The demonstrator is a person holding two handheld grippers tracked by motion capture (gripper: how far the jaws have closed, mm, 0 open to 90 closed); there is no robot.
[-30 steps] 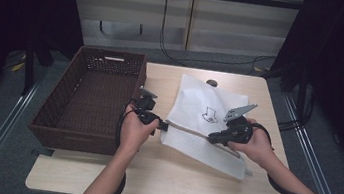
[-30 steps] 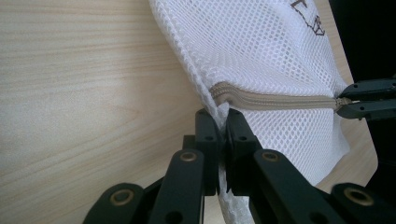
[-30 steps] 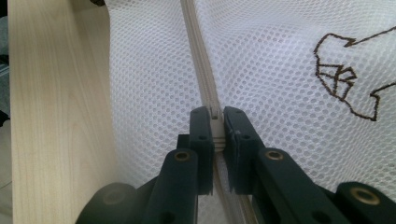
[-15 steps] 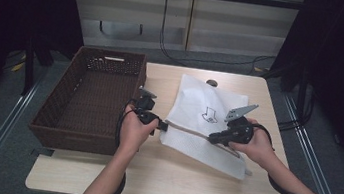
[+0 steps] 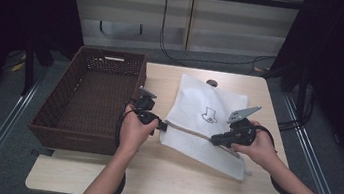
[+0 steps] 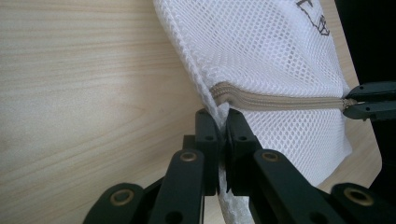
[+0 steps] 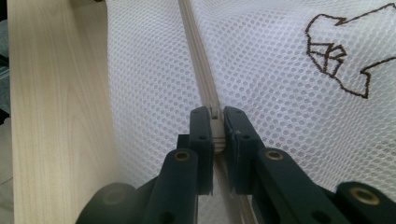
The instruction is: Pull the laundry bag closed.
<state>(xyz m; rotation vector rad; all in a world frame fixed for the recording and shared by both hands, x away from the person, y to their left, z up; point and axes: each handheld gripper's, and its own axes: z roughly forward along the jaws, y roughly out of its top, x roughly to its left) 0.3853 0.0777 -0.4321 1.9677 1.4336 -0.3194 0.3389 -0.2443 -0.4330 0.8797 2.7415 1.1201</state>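
A white mesh bag point(image 5: 208, 113) with a beige zipper point(image 5: 188, 131) lies on the wooden table point(image 5: 149, 179). My left gripper point(image 5: 162, 123) is shut on the bag's edge at the zipper's left end; in the left gripper view the jaws point(image 6: 222, 116) pinch the mesh hem just below the zipper point(image 6: 280, 100). My right gripper point(image 5: 215, 140) is shut on the zipper pull point(image 7: 215, 128), with the zipper point(image 7: 196, 51) running away from it across the bag point(image 7: 261, 70). The right gripper's tips point(image 6: 348, 103) also show in the left gripper view, at the zipper's far end.
A dark brown wicker basket point(image 5: 115, 55) stands at the table's left, close beside my left hand. A dark outline drawing point(image 5: 209, 114) is printed on the bag. A small dark round spot point(image 5: 211, 82) sits at the bag's far edge. Bare table lies in front.
My right gripper has edged slightly left along the zipper toward the left gripper. The left gripper and the bag have hardly moved.
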